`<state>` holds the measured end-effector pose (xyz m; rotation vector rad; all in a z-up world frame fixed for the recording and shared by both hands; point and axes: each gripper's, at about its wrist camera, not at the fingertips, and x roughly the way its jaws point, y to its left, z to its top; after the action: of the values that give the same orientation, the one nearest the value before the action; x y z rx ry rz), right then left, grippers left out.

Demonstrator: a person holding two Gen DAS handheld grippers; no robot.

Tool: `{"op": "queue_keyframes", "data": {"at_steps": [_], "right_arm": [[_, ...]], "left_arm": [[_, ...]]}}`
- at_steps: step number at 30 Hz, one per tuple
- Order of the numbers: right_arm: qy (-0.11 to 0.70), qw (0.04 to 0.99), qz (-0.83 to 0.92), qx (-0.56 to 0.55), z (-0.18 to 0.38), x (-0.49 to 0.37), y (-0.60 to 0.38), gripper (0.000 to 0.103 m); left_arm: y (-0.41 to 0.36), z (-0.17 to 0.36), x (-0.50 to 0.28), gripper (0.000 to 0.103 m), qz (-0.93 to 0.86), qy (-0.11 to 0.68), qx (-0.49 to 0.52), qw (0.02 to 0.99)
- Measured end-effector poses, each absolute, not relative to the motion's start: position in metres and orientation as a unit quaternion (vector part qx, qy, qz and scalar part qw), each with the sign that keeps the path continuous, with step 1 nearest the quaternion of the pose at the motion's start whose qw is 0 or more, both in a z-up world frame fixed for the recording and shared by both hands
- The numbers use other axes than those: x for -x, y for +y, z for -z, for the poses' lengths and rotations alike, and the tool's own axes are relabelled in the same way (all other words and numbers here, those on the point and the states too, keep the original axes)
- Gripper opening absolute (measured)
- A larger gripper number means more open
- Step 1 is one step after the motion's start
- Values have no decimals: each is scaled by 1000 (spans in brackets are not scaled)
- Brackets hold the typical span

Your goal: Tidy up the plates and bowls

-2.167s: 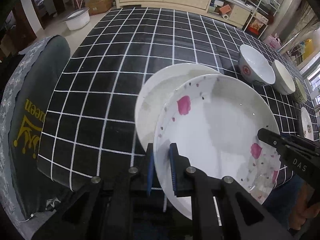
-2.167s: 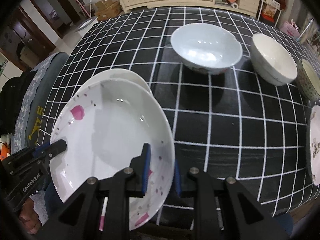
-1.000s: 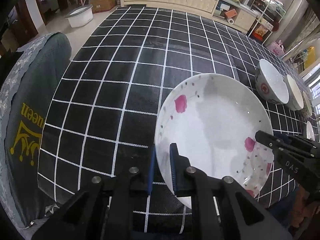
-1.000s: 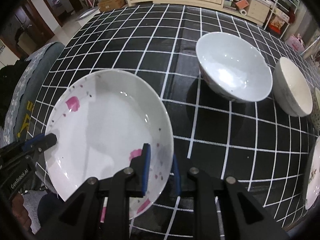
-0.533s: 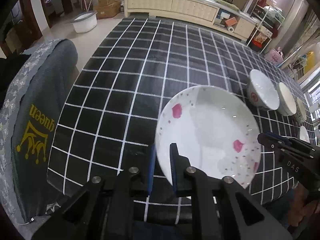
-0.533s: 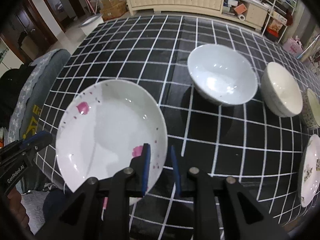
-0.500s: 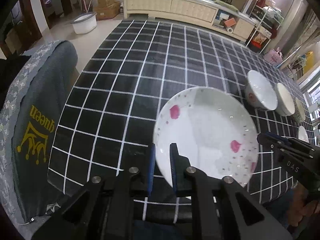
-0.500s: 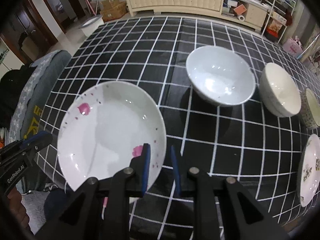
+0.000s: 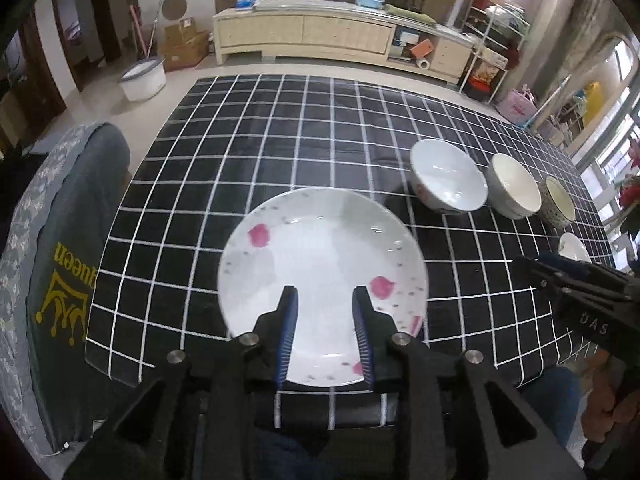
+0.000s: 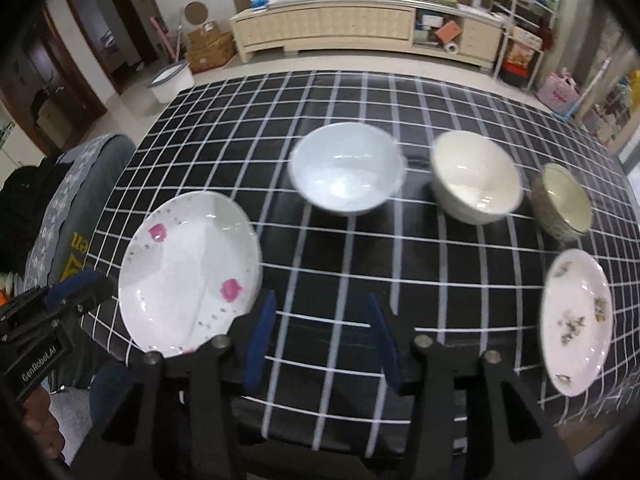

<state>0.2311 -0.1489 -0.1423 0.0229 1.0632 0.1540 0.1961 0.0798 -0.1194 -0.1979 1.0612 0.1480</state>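
A white plate with pink flowers [image 9: 320, 264] lies flat near the front edge of the black checked table [image 9: 280, 140]. My left gripper [image 9: 325, 320] hovers above its near rim. Its jaws are opening and the pads touch nothing. In the right wrist view the same plate [image 10: 188, 272] sits to the left of my right gripper [image 10: 322, 332], whose jaws are opening over bare cloth. The left gripper [image 10: 86, 290] shows at that plate's left side. Three bowls [image 10: 346, 172] [image 10: 476, 176] [image 10: 562, 200] stand in a row behind. A small flowered plate [image 10: 576, 320] lies at the right.
A chair with a grey printed cover [image 9: 60, 260] stands against the table's left side. The right gripper [image 9: 532, 262] reaches in from the right edge. A person's legs show below the front edge. A white basin [image 9: 142, 78] and a long sideboard [image 9: 320, 36] are beyond the table.
Both grippers have let go of the flowered plate's rim, spread their jaws and lifted back from the table. The plate now lies flat by itself.
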Motion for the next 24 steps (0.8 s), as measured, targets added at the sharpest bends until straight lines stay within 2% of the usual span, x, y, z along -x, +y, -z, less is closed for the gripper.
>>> {"op": "queue_keyframes", "data": {"at_steps": [4,24], "right_arm": [[505,861,-60,-19,138,-225,-173,54],[499,863,38,-67,135,-192,-339,60]], "left_arm": [[56,113,-204,31,-49,504,93,857],[-97,115,-264,33,48,517,22,854]]}}
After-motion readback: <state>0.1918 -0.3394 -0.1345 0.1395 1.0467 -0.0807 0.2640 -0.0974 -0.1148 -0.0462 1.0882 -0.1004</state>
